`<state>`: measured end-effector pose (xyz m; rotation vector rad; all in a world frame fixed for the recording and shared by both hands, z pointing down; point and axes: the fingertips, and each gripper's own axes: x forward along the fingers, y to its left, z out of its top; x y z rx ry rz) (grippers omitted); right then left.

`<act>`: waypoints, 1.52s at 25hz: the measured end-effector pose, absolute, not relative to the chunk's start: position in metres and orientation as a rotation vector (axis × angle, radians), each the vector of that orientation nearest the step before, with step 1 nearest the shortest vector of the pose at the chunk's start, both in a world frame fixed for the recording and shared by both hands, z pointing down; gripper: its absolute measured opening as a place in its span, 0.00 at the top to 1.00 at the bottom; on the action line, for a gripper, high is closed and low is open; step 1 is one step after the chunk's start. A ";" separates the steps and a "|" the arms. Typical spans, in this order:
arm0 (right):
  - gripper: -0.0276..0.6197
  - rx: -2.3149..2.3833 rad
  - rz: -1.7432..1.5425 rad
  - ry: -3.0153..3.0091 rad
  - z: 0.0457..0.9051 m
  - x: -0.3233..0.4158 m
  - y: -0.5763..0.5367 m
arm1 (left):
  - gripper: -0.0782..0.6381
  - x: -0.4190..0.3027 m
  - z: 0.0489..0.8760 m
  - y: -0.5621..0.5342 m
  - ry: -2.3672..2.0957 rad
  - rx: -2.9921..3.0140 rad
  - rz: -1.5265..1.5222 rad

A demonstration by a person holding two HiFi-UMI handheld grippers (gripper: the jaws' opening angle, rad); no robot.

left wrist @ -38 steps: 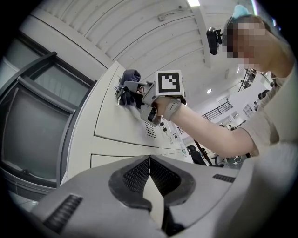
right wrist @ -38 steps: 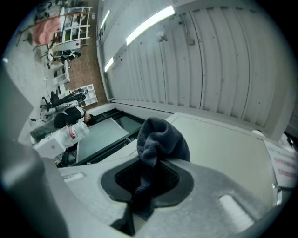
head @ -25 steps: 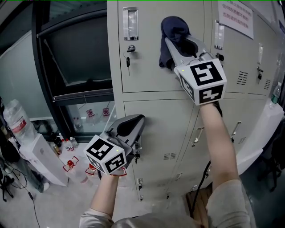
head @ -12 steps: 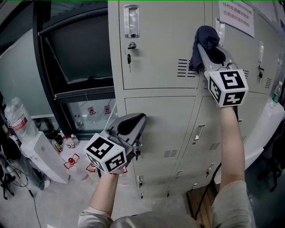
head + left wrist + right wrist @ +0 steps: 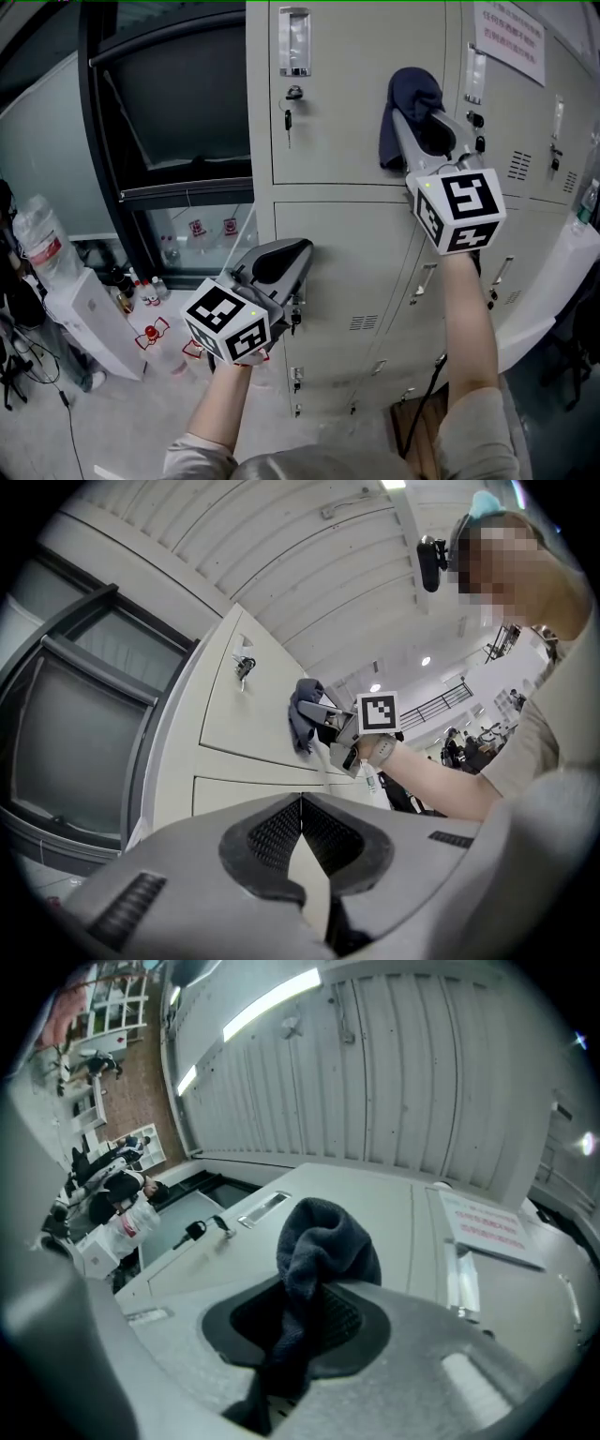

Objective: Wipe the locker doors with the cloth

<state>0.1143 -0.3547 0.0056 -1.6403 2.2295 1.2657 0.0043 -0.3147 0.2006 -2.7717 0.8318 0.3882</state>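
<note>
Moved: since half a second ago we have drawn the cloth [image 5: 410, 101] a little down and left, away from the right edge of the upper locker door [image 5: 347, 103].
Cloth: dark blue and bunched, lying against that door, well right of its key [image 5: 288, 120].
Right hand-held gripper [image 5: 409, 127]: clamped on the cloth, which bulges past the tips and hangs below them.
Left hand-held gripper [image 5: 289, 258]: jaws together, nothing between them, near the lower locker door [image 5: 347, 253].
Doing it well: we judge we should press the bunch flat, overlap strokes, and steer round the key and recessed handle [image 5: 294, 42].
</note>
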 end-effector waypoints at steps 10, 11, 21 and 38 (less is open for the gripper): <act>0.86 -1.440 1.304 2.377 0.045 -0.011 -0.360 | 0.89 -0.014 0.204 -0.316 0.865 -2.766 0.380; 0.86 -1.427 1.317 2.384 0.046 -0.020 -0.360 | 0.89 -0.018 0.203 -0.317 0.875 -2.764 0.381; 0.86 -1.474 1.525 2.390 0.053 -0.062 -0.368 | 0.89 -0.022 0.203 -0.324 0.882 -2.756 0.383; 0.86 -1.655 1.564 2.261 0.053 0.053 -0.369 | 0.89 -0.003 0.209 -0.316 0.886 -2.770 0.359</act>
